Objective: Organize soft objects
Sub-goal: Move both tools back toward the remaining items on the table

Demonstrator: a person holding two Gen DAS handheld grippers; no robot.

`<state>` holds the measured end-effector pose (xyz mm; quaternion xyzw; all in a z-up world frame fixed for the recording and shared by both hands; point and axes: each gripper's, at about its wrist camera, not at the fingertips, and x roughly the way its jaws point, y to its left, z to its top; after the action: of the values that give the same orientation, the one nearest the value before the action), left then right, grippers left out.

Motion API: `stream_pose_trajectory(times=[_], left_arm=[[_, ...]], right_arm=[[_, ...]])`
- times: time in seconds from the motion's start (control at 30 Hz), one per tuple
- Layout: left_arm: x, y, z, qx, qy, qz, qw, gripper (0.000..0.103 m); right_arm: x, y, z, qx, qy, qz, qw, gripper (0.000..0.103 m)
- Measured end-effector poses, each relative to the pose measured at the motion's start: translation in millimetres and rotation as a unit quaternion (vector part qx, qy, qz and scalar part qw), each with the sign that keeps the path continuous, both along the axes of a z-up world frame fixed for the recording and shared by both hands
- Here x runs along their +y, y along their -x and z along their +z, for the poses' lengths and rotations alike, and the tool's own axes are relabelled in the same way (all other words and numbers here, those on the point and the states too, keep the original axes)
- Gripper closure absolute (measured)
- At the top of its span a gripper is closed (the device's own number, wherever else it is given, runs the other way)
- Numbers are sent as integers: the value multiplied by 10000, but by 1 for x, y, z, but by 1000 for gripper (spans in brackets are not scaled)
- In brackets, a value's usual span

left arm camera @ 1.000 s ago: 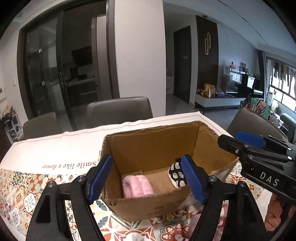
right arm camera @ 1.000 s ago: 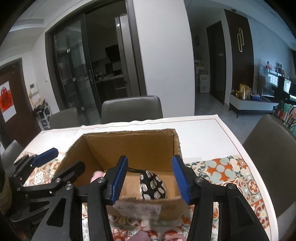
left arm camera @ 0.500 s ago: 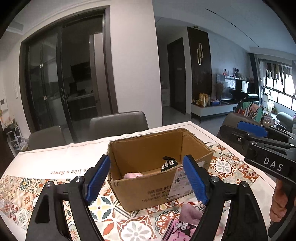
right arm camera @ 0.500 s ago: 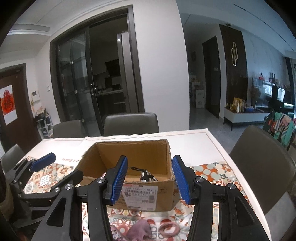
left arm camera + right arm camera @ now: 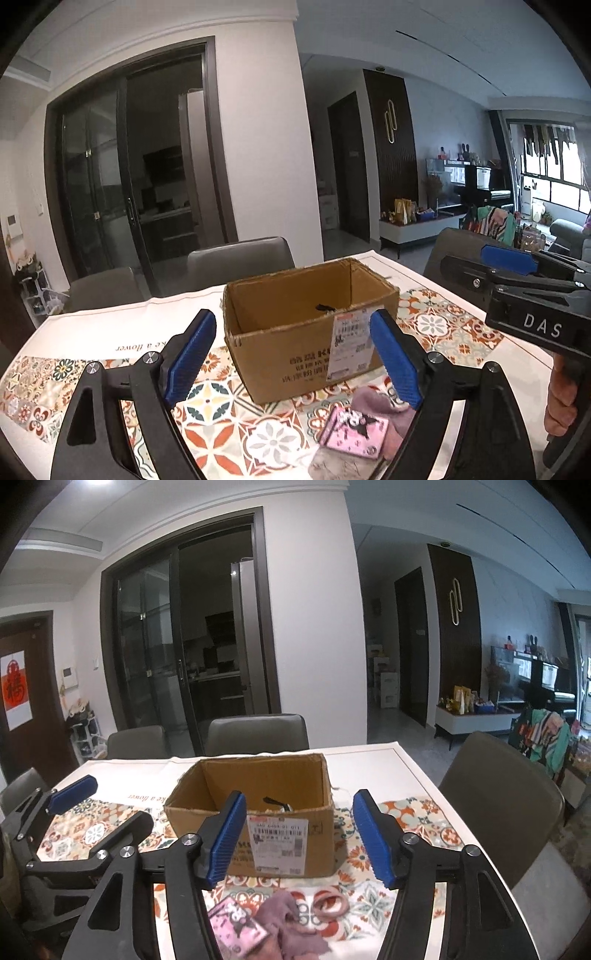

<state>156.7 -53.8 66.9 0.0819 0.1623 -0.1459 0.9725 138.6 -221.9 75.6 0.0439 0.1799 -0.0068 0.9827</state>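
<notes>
An open cardboard box [image 5: 306, 332] [image 5: 258, 812] stands on the patterned tablecloth. Only a dark tip of a black-and-white soft item [image 5: 275, 802] shows above its rim. In front of the box lie a mauve cloth [image 5: 291, 928] [image 5: 384, 406], a pink printed packet [image 5: 236, 925] [image 5: 354, 430] and a pink hair tie [image 5: 330, 904]. My left gripper [image 5: 291, 365] is open and empty, above the table before the box. My right gripper [image 5: 299, 842] is open and empty, above the cloth and the hair tie. Each gripper shows at the edge of the other's view.
Grey chairs [image 5: 256, 733] stand at the table's far side and another chair [image 5: 498, 797] at the right. The table's white edge [image 5: 424, 775] runs along the right. Glass doors and a living room lie beyond.
Both grippers have drawn back and up from the box. The box now looks smaller and its contents are mostly hidden. The cloth, packet and hair tie have come into view.
</notes>
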Motion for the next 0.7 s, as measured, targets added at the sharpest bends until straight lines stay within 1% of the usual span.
stream_pose_trajectory(times=[0.13, 0.3, 0.43, 0.53, 0.6, 0.7], left_arm=[[2, 11, -7, 55, -35, -5, 10000, 17], [8, 26, -16, 202, 89, 21, 9998, 17], [11, 41, -25, 191, 61, 69, 9998, 17], [12, 52, -34, 324, 128, 125, 9993, 17], [13, 57, -40, 419, 194, 145, 9988, 17], [13, 64, -48, 557, 175, 152, 9982, 17]], right_arm=[[-1, 13, -6, 36, 42, -57, 10000, 41], [0, 27, -12, 70, 104, -149, 9998, 41], [1, 42, -21, 114, 192, -193, 9996, 41], [1, 53, -28, 188, 232, -221, 9993, 36], [0, 57, -34, 256, 252, -248, 9990, 36], [0, 63, -42, 359, 282, -293, 9985, 36]])
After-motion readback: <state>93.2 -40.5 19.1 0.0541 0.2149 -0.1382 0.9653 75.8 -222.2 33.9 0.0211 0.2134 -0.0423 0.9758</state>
